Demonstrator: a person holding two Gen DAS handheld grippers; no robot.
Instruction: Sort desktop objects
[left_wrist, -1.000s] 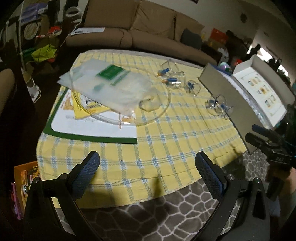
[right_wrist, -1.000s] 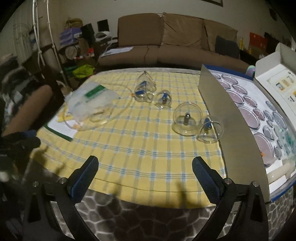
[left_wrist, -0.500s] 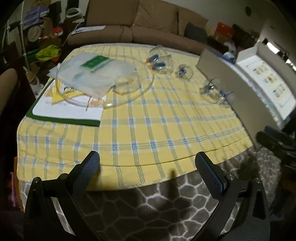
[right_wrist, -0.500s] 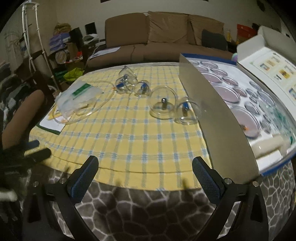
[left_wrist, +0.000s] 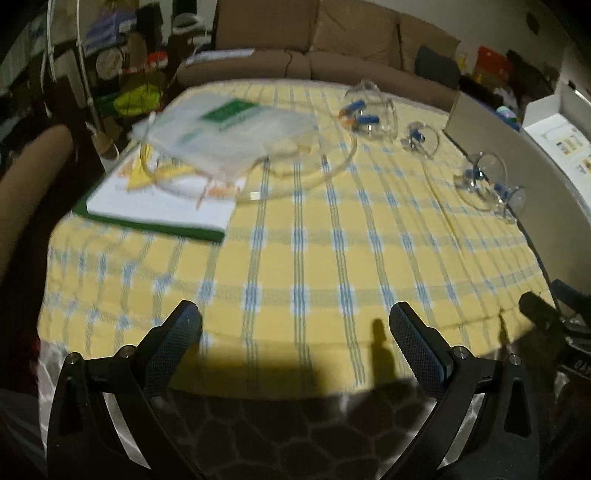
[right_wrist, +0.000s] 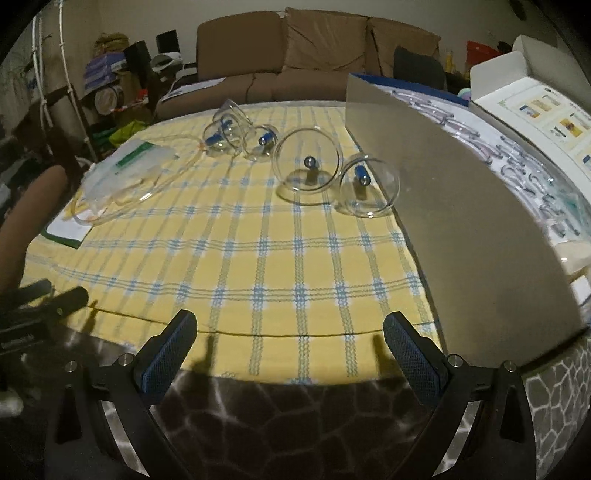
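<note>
Several clear cupping cups lie on the yellow checked tablecloth (right_wrist: 295, 266): a large cup (right_wrist: 307, 165) and a smaller one (right_wrist: 369, 188) beside the case, and a cluster (right_wrist: 236, 133) farther back. The cups show in the left wrist view too (left_wrist: 484, 181), with the far cluster (left_wrist: 369, 110). A plastic bag with a green label (left_wrist: 229, 136) and a clear hose (left_wrist: 325, 170) lie on a green-edged booklet (left_wrist: 162, 210). My left gripper (left_wrist: 294, 347) and right gripper (right_wrist: 290, 347) are both open and empty, at the table's front edge.
An open case (right_wrist: 461, 206) with a grey raised lid and moulded cup slots (right_wrist: 524, 166) stands on the right. A white box lid with printed pictures (right_wrist: 546, 118) lies beyond it. A brown sofa (right_wrist: 314, 62) stands behind the table. Clutter fills the left.
Both grippers have moved forward and closer to the table after pulling back. Both stayed open and empty. Nothing on the table has moved.
</note>
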